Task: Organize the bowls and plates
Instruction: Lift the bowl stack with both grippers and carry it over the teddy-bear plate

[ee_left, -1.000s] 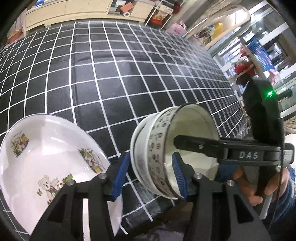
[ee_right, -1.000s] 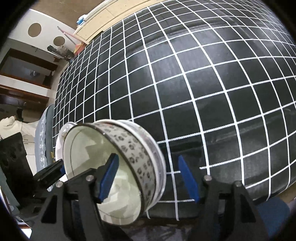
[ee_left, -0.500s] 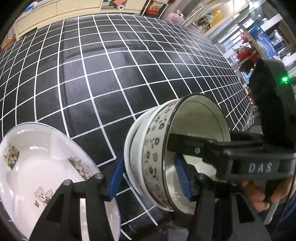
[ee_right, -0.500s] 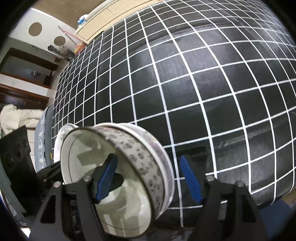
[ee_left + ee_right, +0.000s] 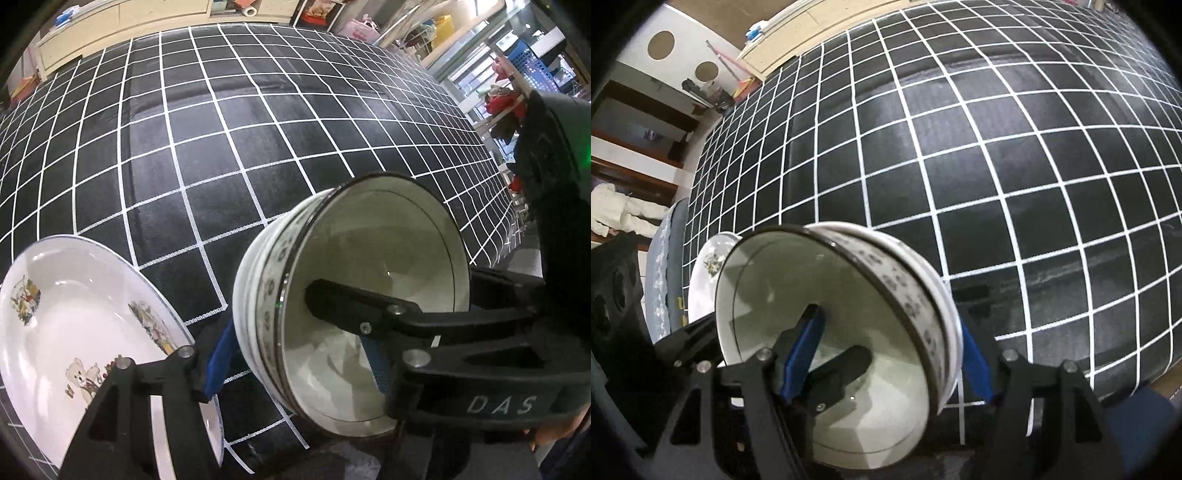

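Note:
A stack of nested white bowls (image 5: pixel 373 266) with a grey flower band lies tipped on its side near the table's front edge, mouth toward both cameras. My left gripper (image 5: pixel 299 360) straddles one wall and its jaws are opening. The outer pad sits by the outside and the inner pad stands clear of the wall. My right gripper (image 5: pixel 890 360) straddles the opposite wall of the bowl stack (image 5: pixel 820 280), jaws wide. Its outer pad is against the rim and its inner finger (image 5: pixel 354 302) reaches inside. A white plate (image 5: pixel 74 314) with bear pictures lies just to the left.
The black tablecloth (image 5: pixel 258 147) with a white grid stretches far beyond the bowls. A pale cabinet (image 5: pixel 110 33) runs along the far side and cluttered shelves (image 5: pixel 535 55) stand at the right. In the right wrist view the plate (image 5: pixel 705 273) shows behind the bowls, beside a grey padded seat (image 5: pixel 661 266).
My left gripper's pads have spread apart around the bowl wall. The bowl stack has tipped further toward the cameras. My right gripper's outer pad, earlier apart from the stack, now lies against its rim.

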Demonstrator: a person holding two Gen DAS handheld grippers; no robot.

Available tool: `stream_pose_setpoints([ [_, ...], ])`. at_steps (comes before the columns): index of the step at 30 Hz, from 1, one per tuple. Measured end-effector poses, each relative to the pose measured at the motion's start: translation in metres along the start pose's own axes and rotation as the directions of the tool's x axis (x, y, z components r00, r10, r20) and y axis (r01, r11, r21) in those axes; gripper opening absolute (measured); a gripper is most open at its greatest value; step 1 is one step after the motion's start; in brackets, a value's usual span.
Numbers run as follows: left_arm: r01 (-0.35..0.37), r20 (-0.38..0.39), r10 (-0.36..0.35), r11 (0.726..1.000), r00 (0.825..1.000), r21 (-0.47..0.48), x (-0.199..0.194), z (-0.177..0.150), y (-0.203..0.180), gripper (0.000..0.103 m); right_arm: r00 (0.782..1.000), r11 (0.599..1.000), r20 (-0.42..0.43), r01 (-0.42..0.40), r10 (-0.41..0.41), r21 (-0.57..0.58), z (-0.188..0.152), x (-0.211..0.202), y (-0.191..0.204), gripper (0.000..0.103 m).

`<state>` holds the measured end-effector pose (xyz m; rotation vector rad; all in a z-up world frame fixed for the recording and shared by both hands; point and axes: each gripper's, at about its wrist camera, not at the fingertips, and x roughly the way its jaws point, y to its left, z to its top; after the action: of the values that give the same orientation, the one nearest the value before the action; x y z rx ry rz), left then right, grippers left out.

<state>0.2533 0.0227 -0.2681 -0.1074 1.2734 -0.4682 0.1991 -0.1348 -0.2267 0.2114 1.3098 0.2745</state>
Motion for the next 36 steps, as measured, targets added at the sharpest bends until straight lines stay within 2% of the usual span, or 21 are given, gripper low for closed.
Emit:
stream_pose_setpoints([
  [7, -0.018, -0.003, 0.018, 0.999, 1.000, -0.030, -0.001, -0.001, 0.001, 0.062, 0.998, 0.998, 0.025, 0.060, -0.060, 0.011, 0.001, 0.001, 0.014, 0.070],
  [11, -0.022, -0.001, 0.022, 0.999, 1.000, -0.036, -0.001, -0.002, 0.000, 0.062, 0.997, 0.996, 0.025, 0.065, -0.067, 0.052, 0.002, 0.001, 0.012, 0.065],
  [21, -0.024, -0.004, 0.024, 0.999, 1.000, -0.038, -0.004, -0.001, -0.003, 0.062, 0.998, 0.993, -0.002, 0.062, -0.063, 0.099, 0.001, -0.003, 0.010, 0.064],
  [30, -0.014, 0.034, 0.016, 0.998, 0.999, -0.062, -0.034, 0.006, 0.005, 0.062, 0.996, 0.993, -0.005, 0.085, -0.085, 0.081, 0.011, -0.021, 0.034, 0.064],
  [36, -0.031, 0.085, 0.039, 0.995, 0.996, -0.099, -0.071, 0.009, 0.028, 0.062, 0.996, 0.996, 0.013, 0.088, -0.088, 0.016, 0.026, -0.030, 0.072, 0.064],
])
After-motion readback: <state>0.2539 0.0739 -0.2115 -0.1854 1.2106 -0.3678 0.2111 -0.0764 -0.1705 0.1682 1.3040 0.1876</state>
